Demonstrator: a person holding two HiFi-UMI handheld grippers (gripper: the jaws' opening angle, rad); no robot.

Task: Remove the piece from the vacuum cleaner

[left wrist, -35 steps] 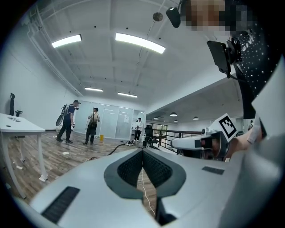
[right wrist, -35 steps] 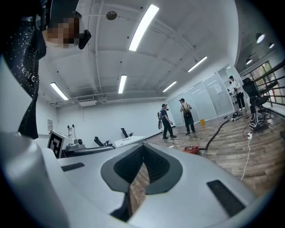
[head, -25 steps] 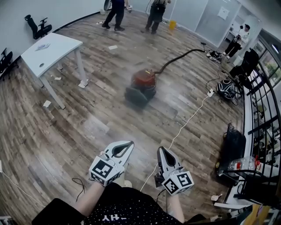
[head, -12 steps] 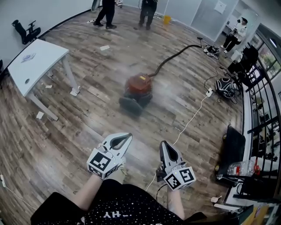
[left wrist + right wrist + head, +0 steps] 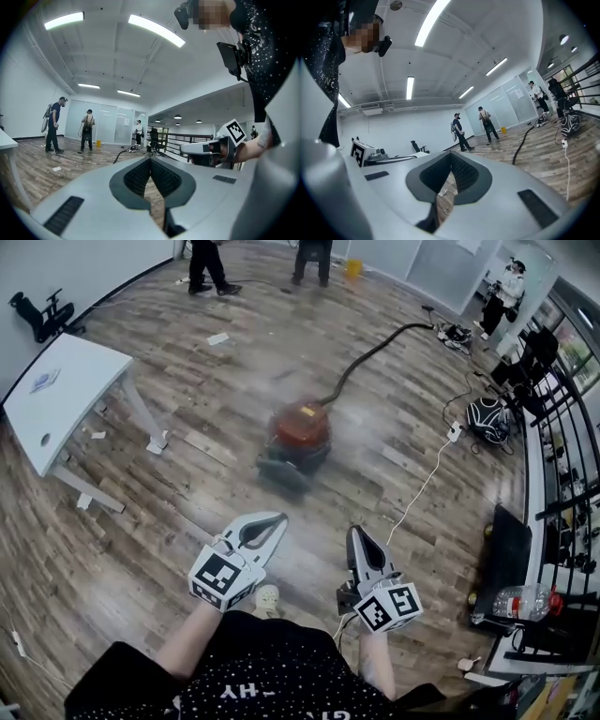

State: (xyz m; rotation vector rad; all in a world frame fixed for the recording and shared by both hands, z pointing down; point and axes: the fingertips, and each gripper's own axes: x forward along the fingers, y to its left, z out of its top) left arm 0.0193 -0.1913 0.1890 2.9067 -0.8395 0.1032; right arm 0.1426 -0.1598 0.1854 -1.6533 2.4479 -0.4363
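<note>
Claws: the left gripper (image 5: 277, 519) and the right gripper (image 5: 355, 532) both have their jaws pressed tip to tip. Neither holds anything, and each gripper view shows only room and floor past the closed pads.
Floor: the wood planks (image 5: 169, 512) are the ground for everything here, and the task's thing stands directly on them.
Vacuum cleaner: the red canister (image 5: 300, 432) sits ahead of both grippers and well apart from them, so by my reading it is out of arm's reach.
Long axis: it runs away from the person, from a dark low end (image 5: 284, 470) on the near side, through the red body, to the far end. It leans slightly rightward as it recedes.
Hose: the black hose (image 5: 375, 352) leaves the far end and curves off to the upper right.
Cord: a white cord (image 5: 419, 491) lies on the floor to the right of the canister and passes near the right gripper.
Nearer hand: the left looks a little nearer, because its tip points almost at the dark near end. The right gripper aims just to the right of the body.
Piece: motion blur hides which part is meant to come off.
Hand pose: both forearms are held low in front of the torso, with the grippers side by side and apart. The marker cubes face the person and the jaws point forward.
Coming move: probably closing the gap along that axis and opening a claw before any grasp.
</note>
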